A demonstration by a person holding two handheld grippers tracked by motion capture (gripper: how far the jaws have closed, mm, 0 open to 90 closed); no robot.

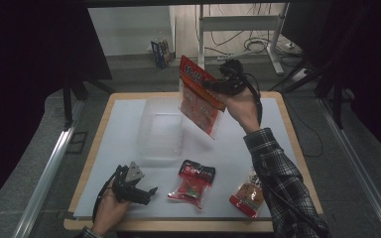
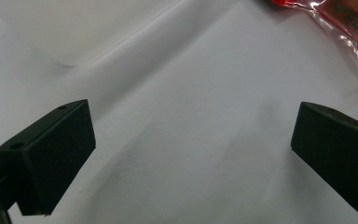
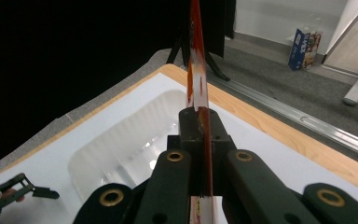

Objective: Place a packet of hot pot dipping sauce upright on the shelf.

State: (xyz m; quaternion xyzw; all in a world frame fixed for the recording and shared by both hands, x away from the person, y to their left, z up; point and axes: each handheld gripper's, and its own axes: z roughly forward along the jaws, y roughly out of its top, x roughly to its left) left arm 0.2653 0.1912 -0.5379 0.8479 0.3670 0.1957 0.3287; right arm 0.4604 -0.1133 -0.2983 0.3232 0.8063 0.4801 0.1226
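The worktop (image 1: 129, 119) is wooden-edged with a white sheet over it. Near its front edge lie two snack packets: a red-and-black packet (image 1: 192, 182) about midway along, and just to that packet's right, apart from it, an orange-and-red packet (image 1: 248, 194) that may hold bread, though the print is too small to tell. Beyond the worktop's far edge, a small printed box (image 1: 160, 53) stands on the grey floor (image 1: 129, 74), beside a white desk frame (image 1: 238, 22) with loose cables.

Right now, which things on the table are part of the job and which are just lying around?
In the job:
- red snack bag, held up in the right claw
- clear plastic tub, beneath the bag

Lying about:
- black-topped red packet
- bun packet
- left claw, open and low over the table
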